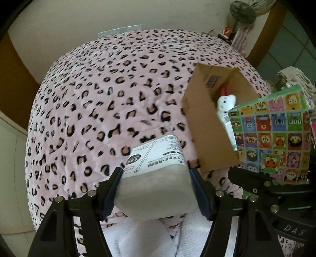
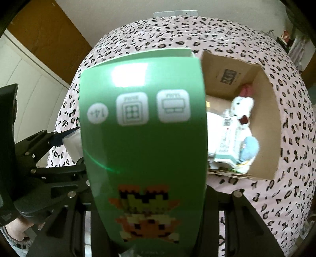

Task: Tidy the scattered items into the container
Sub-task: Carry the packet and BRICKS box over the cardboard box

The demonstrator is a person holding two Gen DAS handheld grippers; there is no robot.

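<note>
My left gripper (image 1: 156, 187) is shut on a translucent cotton-swab tub (image 1: 158, 178) with a white label, held above the leopard-print blanket. My right gripper (image 2: 146, 197) is shut on a green pixel-art box (image 2: 144, 128); its fingertips are hidden behind the box. That box also shows in the left wrist view (image 1: 274, 136), just right of the open cardboard box (image 1: 209, 136). The cardboard box (image 2: 266, 118) holds a white plush toy (image 2: 242, 106), a small white carton (image 2: 225, 138) and a blue plush (image 2: 249, 148). The left gripper with the tub shows at the left of the right wrist view (image 2: 65, 142).
A pink leopard-print blanket (image 1: 98, 94) covers the bed. A fan (image 1: 242, 13) and small items stand at the back right. Folded cloth (image 1: 294, 77) lies right of the cardboard box. Wooden doors and a white wall lie behind the bed.
</note>
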